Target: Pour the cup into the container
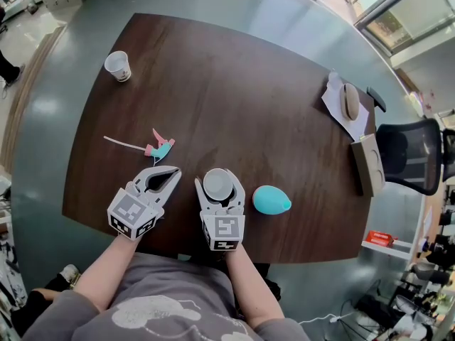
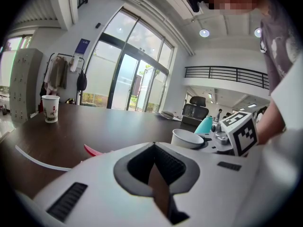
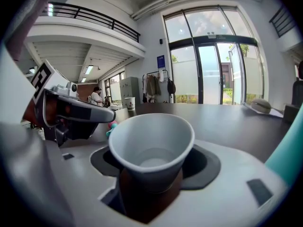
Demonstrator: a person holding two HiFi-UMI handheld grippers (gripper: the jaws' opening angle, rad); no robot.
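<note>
My right gripper is shut on a white paper cup, which stands upright near the table's front edge. In the right gripper view the cup fills the space between the jaws and its inside looks white and bare. My left gripper rests just left of it, jaws shut with nothing in them; its tips meet in the left gripper view. A second, printed paper cup stands at the far left of the table. A teal egg-shaped object lies right of the held cup.
A pink and teal item with a white strip lies just beyond the left gripper. At the far right are a mouse on paper and a box by the edge, with a black office chair beyond.
</note>
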